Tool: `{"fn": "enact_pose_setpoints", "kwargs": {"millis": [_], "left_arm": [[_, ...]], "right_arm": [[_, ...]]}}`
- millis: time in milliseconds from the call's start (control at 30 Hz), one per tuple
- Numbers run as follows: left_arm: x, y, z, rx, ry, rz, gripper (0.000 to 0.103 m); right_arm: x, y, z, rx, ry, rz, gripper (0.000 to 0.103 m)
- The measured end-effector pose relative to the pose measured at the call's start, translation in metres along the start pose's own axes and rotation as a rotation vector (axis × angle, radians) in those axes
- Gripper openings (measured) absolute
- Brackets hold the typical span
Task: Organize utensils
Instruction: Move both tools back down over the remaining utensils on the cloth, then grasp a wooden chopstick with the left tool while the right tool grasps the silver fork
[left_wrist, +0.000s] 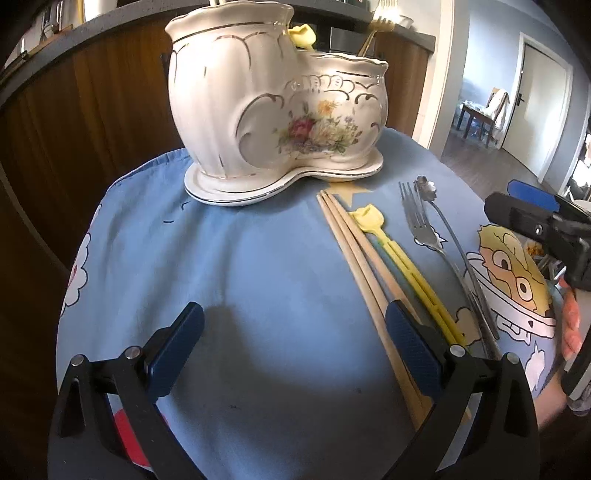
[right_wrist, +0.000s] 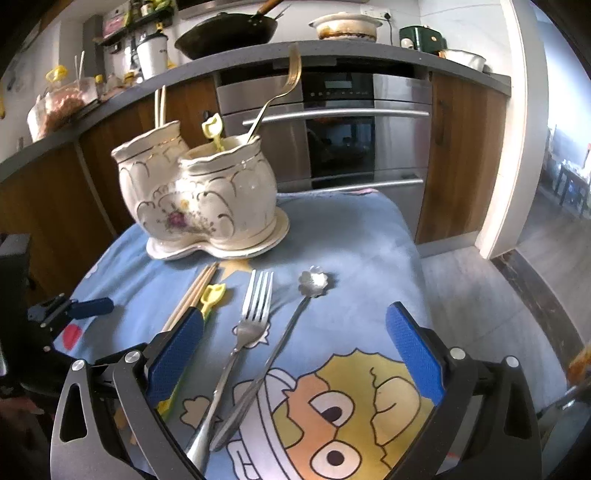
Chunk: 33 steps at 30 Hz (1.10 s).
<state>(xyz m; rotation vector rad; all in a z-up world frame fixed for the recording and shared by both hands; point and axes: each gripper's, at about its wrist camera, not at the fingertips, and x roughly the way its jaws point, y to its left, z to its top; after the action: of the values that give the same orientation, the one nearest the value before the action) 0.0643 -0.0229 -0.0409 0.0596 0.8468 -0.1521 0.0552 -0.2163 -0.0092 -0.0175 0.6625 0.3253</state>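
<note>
Two joined pots form the holder (right_wrist: 199, 203): chopsticks (right_wrist: 160, 107) stand in the taller, a gold fork (right_wrist: 280, 88) and yellow pick (right_wrist: 214, 129) in the lower at 3 o'clock. Both the left gripper (left_wrist: 295, 350) and right gripper (right_wrist: 295, 354) are spread wide, holding nothing.

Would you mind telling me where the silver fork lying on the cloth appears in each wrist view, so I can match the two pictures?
Left wrist view: the silver fork lies right of centre, tines pointing away, between the yellow utensil and the flower-headed spoon.
Right wrist view: the silver fork lies centre-left, running down between the open tongs.
Shared landmark: the floral ceramic holder stands beyond the fork's tines in both.
</note>
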Motion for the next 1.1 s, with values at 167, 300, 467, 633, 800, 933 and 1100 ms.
{"fn": "enact_pose_setpoints", "kwargs": {"millis": [167, 300, 467, 633, 800, 933, 1100], "left_arm": [[0.005, -0.002, 0.005, 0.014, 0.014, 0.029, 0.097], [0.007, -0.010, 0.009, 0.058, 0.022, 0.000, 0.071], [0.001, -0.007, 0.011, 0.095, 0.031, -0.035, 0.023], [-0.004, 0.013, 0.009, 0.085, 0.053, -0.045, 0.008], [-0.008, 0.023, 0.008, 0.096, 0.084, -0.047, 0.008], [-0.009, 0.020, 0.007, 0.119, 0.098, -0.052, 0.009], [-0.005, 0.017, 0.009, 0.120, 0.096, -0.059, 0.009]], "right_arm": [[0.004, 0.003, -0.003, -0.006, 0.010, -0.003, 0.098], [0.004, 0.005, -0.004, -0.028, 0.024, -0.011, 0.097], [0.009, 0.011, -0.004, -0.046, 0.077, 0.019, 0.059], [0.016, 0.024, -0.009, -0.077, 0.132, 0.073, 0.034], [0.021, 0.038, -0.012, -0.112, 0.198, 0.083, 0.023], [0.024, 0.045, -0.016, -0.125, 0.243, 0.061, 0.023], [0.030, 0.049, -0.017, -0.123, 0.278, 0.044, 0.023]]}}
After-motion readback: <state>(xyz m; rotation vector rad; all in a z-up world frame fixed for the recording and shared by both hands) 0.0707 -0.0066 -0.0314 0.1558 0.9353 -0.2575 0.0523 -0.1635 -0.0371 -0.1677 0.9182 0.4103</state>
